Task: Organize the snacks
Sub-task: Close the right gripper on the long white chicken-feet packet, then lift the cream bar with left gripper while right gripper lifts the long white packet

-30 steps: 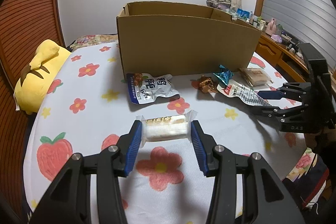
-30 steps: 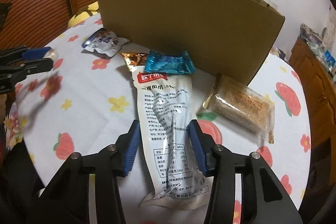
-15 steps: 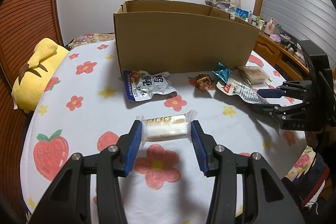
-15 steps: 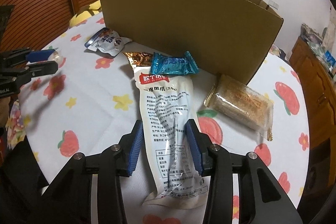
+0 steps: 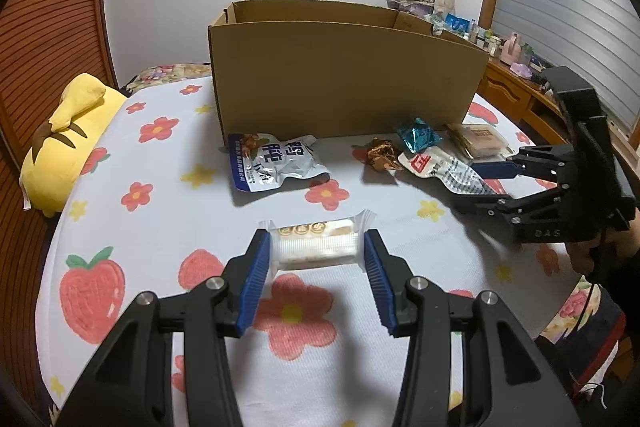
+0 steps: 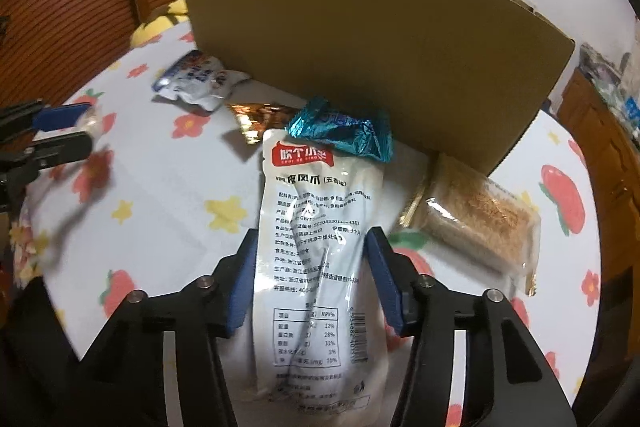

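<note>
Since earlier, right gripper [image 6: 312, 267] fingers are opening around one long packet [image 6: 316, 247].

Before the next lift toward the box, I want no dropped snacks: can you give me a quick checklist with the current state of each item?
1. Left gripper jaws clamp the small white cake pack: ok.
2. Right gripper grip on the long white pouch: not ok, jaws opening, pouch between them.
3. Cardboard box open on top: ok.
4. Teal candy wrapper clear of the pouch: not ok, it overlaps the pouch's top.
5. Room inside the box: cannot tell.
</note>
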A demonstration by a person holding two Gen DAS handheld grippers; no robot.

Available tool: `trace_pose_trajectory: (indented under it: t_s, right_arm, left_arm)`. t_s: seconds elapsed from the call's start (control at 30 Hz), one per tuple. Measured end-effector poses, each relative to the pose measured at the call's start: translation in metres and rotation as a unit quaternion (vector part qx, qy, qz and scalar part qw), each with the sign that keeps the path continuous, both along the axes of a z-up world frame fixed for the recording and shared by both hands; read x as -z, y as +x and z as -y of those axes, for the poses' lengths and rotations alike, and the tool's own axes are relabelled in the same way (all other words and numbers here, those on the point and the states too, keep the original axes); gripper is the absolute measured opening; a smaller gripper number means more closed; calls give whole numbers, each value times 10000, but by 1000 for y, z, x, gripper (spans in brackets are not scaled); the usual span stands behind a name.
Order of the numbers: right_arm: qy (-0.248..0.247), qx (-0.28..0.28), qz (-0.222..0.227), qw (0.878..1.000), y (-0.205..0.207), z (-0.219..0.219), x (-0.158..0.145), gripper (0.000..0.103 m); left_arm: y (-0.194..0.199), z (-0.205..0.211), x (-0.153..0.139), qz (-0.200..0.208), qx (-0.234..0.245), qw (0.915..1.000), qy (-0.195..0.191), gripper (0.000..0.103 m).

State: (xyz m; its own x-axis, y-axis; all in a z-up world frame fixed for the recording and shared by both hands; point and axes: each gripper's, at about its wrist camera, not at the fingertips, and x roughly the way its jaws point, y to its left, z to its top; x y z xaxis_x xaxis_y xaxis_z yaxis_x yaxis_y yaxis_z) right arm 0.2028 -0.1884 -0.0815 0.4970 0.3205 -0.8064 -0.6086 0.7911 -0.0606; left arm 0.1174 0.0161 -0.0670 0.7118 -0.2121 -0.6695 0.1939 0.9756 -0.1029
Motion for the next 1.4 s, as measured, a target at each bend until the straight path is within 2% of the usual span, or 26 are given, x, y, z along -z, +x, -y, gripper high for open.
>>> trace_pose_trajectory:
  t_s: [0.03,0.07,0.13,0.3,0.5,0.57,0.6,1.0,1.03,1.07,1.4]
  right_arm:
    - [11,-16,-5,10000,-2,0,-1,49]
    - [36,-42,-9,10000,-3,1,-3,40]
    - [193,-69,-68,9998,-6,3,-8,33]
    - [18,-104,87,9999,-15,-1,-9,31]
    - [61,-102,112,9999,-18,-1,-11,31]
    - [80,-130,159,9998,-22,-1,-14,26]
    - [82,-140,200,9997,-23,-3,-16,21]
    - [-181,-233,399,9988,-32,-5,-21,18]
    - [-191,-225,411,9987,-32,-4,-22,17]
    - [-154,-251,426,9987,-32,-3,-24,0]
    - [-320,-150,539,9979,-29,4,-33,0]
  left_arm:
    - [0,0,0,0,4,10000,-8,47]
    - [0,0,0,2,6,10000,-9,47]
    - [-1,0,-1,5,17,10000,-3,47]
    - [-1,1,-3,25,28,10000,3,47]
    - [-1,1,-5,38,32,10000,-4,47]
    - [0,0,-5,39,36,10000,-4,47]
    - [0,0,-6,41,43,10000,-5,47]
    - [0,4,-8,58,70,10000,-6,47]
    - [0,4,-8,57,70,10000,-3,47]
    - [0,4,-7,55,69,10000,-6,47]
    - [-1,6,-6,45,110,9999,-21,47]
